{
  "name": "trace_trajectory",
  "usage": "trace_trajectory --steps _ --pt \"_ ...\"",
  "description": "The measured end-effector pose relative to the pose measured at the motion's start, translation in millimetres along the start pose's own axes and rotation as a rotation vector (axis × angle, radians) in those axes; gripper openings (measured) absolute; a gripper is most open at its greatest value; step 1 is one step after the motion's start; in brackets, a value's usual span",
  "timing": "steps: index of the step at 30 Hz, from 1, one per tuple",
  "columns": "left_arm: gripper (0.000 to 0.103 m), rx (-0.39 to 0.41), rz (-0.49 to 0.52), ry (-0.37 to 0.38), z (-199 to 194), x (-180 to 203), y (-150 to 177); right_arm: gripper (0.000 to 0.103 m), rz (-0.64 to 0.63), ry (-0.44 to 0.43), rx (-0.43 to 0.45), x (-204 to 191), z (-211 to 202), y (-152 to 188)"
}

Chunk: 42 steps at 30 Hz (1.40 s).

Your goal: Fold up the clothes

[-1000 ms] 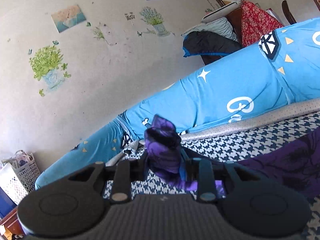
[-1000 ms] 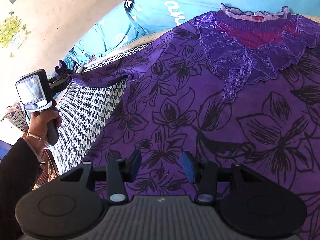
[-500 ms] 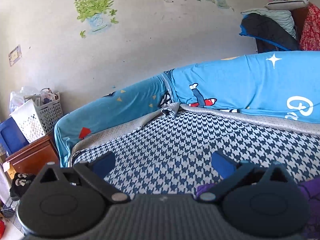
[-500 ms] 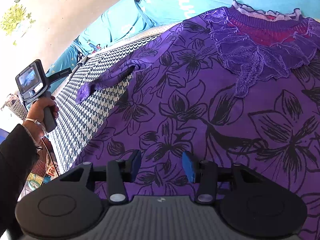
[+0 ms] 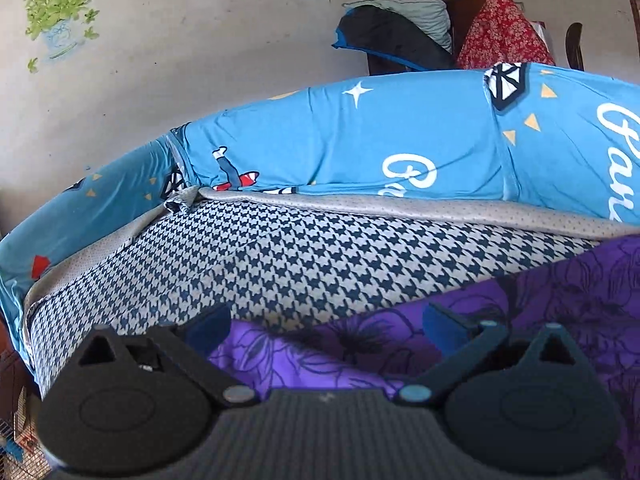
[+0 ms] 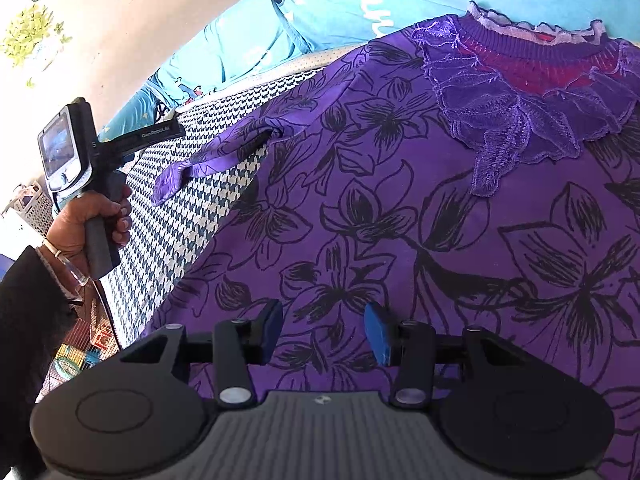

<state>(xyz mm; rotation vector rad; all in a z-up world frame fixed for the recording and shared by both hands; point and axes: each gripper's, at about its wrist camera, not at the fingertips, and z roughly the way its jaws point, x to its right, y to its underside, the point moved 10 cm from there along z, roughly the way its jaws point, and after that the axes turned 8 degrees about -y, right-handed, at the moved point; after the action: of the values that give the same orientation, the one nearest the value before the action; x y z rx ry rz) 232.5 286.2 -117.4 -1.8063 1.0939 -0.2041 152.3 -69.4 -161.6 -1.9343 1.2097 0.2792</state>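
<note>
A purple top with black flower outlines [image 6: 400, 208] lies spread flat on the houndstooth bed cover [image 6: 188, 220], its lace collar [image 6: 520, 92] toward the far side. Its left sleeve [image 6: 200, 168] stretches out over the cover. My left gripper [image 5: 324, 322] hovers just above that sleeve [image 5: 304, 352], open wide, with neither pad touching the cloth. My right gripper [image 6: 324, 326] hangs over the lower body of the top, its jaws partly apart and nothing pinched between them. A hand [image 6: 92, 216] grips the left device's handle at the bed's edge.
A rolled blue printed quilt [image 5: 360, 148] runs along the far side of the bed cover [image 5: 320, 264], against the wall. Clothes are piled on dark furniture [image 5: 400, 36] behind it. A white basket [image 6: 28, 204] stands beyond the bed's left edge.
The left gripper let go of the purple sleeve end, opened wide and drew back toward the bed's edge. The sleeve now lies on the cover. The right gripper kept still.
</note>
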Motion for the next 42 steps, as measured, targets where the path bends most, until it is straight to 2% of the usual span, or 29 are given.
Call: trace_trajectory --steps 8,15,18,29,33,36,39,41,42 --pt "0.102 -0.048 0.116 0.004 13 21 22 0.045 -0.009 -0.003 -0.003 -1 -2 -1" --pt "0.102 -0.137 0.154 0.003 31 5 53 0.045 -0.005 -0.002 -0.006 -1 -3 0" --pt "0.103 -0.138 0.172 -0.02 34 -5 60 0.046 -0.004 -0.001 -0.011 -1 -2 0" --pt "0.103 -0.251 0.018 -0.045 54 -55 78 0.046 0.01 0.004 -0.013 0 -1 2" --pt "0.103 -0.217 0.056 -0.123 55 -64 79 0.046 0.01 0.007 -0.013 1 -1 2" --pt "0.103 -0.223 0.043 -0.15 59 -69 80 0.046 0.009 0.009 -0.014 1 -2 2" --pt "0.103 -0.226 0.022 -0.238 60 -81 75 0.046 0.01 0.011 -0.013 2 -3 2" --pt "0.101 -0.218 0.012 -0.351 58 -97 72 0.046 0.01 0.012 -0.012 3 -4 2" --pt "0.098 -0.23 -0.004 -0.381 60 -106 73 0.046 0.01 0.013 -0.013 3 -3 2"
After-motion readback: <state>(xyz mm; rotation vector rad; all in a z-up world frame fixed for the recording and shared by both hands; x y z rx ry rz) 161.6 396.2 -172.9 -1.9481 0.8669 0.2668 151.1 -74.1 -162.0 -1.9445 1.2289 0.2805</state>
